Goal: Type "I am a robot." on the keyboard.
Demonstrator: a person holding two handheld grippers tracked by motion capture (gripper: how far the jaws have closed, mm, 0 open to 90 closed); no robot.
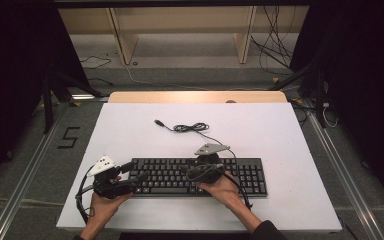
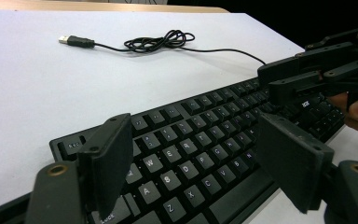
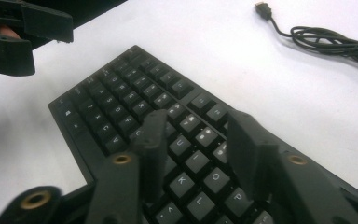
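Near the front edge of the white counter point(image 1: 130, 125) lies a black keyboard point(image 1: 180, 175), its cable point(image 1: 192, 128) coiled farther back with the plug lying loose. Over the keyboard's left end hangs the left tool point(image 1: 130, 181), jaws spread wide. Above the middle keys, the right tool point(image 1: 205, 172) also stands spread, pinching nothing.

Lab recording rig, white board point(image 1: 130, 130) on metal rails point(image 1: 25, 170), loose floor cables point(image 1: 275, 45)

The keyboard point(image 1: 200, 176) is matt black plastic on a smooth matt white board point(image 1: 280, 135), edged by pale wood point(image 1: 195, 96).
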